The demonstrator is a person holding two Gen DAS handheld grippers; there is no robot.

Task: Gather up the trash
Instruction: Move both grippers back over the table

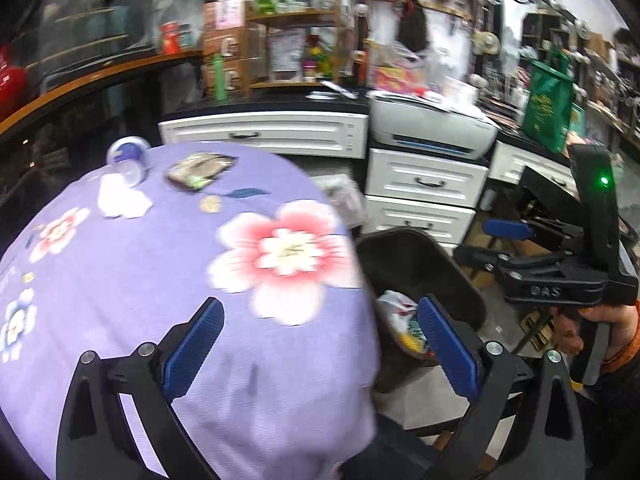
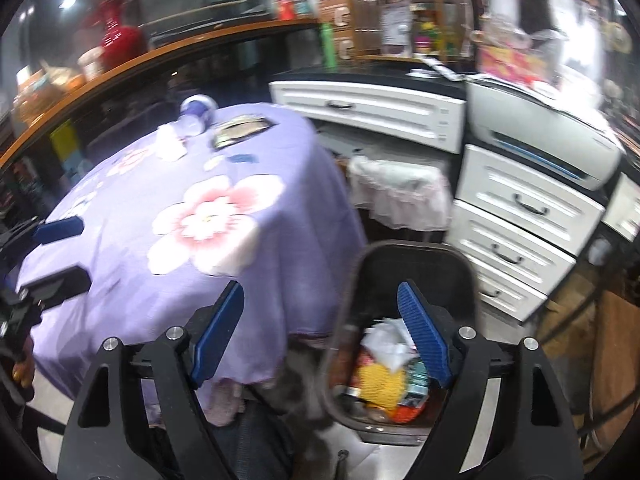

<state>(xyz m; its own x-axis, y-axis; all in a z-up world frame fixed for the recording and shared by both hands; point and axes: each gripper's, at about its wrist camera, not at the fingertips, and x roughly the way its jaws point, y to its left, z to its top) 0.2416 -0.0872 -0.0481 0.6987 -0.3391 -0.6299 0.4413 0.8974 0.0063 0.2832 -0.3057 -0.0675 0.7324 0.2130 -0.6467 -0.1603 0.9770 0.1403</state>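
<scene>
Taking the dark bin (image 2: 412, 272) as landmark: far to its left, a tipped plastic cup (image 1: 129, 160), white tissue (image 1: 122, 200) and wrapper (image 1: 198, 170) are lying on the purple tablecloth (image 1: 160, 300). The left gripper (image 1: 320, 344) and right gripper (image 2: 320, 332) are hanging wide apart, empty. Reaching across hastily risks rolling the cup off the far edge.

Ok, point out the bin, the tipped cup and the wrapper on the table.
Bin (image 2: 416, 264): right wrist view, inner back wall.
Cup (image 1: 130, 160): left wrist view, its clear side, lying near the table's far edge.
Wrapper (image 1: 198, 170): left wrist view, middle of the flat packet.
</scene>
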